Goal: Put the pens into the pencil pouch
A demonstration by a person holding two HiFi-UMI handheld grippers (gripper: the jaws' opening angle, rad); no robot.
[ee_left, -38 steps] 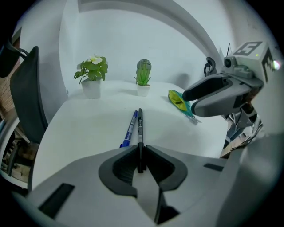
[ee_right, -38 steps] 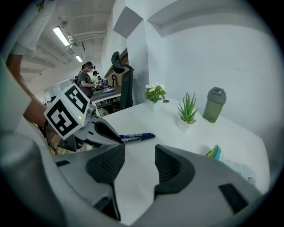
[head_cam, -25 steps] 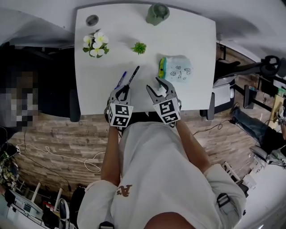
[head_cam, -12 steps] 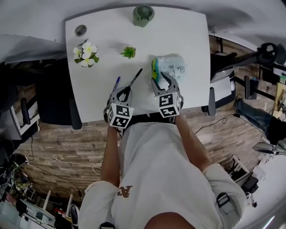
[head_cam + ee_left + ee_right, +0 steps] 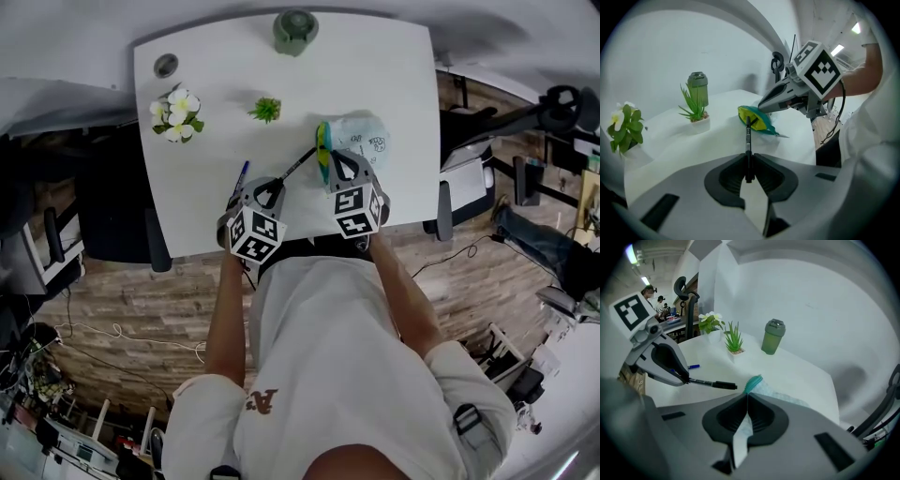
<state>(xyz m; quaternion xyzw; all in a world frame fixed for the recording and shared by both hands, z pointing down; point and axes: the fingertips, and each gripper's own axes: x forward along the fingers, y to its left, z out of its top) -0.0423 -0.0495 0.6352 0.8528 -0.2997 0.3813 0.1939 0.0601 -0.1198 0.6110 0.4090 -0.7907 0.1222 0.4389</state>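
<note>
My left gripper (image 5: 271, 187) is shut on a black pen (image 5: 298, 165), which sticks out ahead of the jaws (image 5: 748, 140). Its tip lies right at the open mouth of the pencil pouch (image 5: 364, 141), a pale printed pouch with a teal zip edge and yellow-green lining (image 5: 757, 121). My right gripper (image 5: 337, 161) is shut on the pouch's near edge; fabric is pinched between its pads (image 5: 746, 397). In the right gripper view the black pen (image 5: 712, 384) stops just short of the teal edge (image 5: 753, 380). A blue pen (image 5: 239, 176) lies on the white table (image 5: 206, 225), left of my left gripper.
At the table's back stand a green bottle (image 5: 295, 30), a small spiky plant (image 5: 266, 110) and a pot of white flowers (image 5: 175, 112). A round cable hole (image 5: 166, 65) sits at the back left corner. Office chairs flank the table.
My right gripper moved forward to the pouch and its jaws closed on the pouch's edge. My left gripper swung the black pen rightwards until its tip reached the pouch's mouth.
</note>
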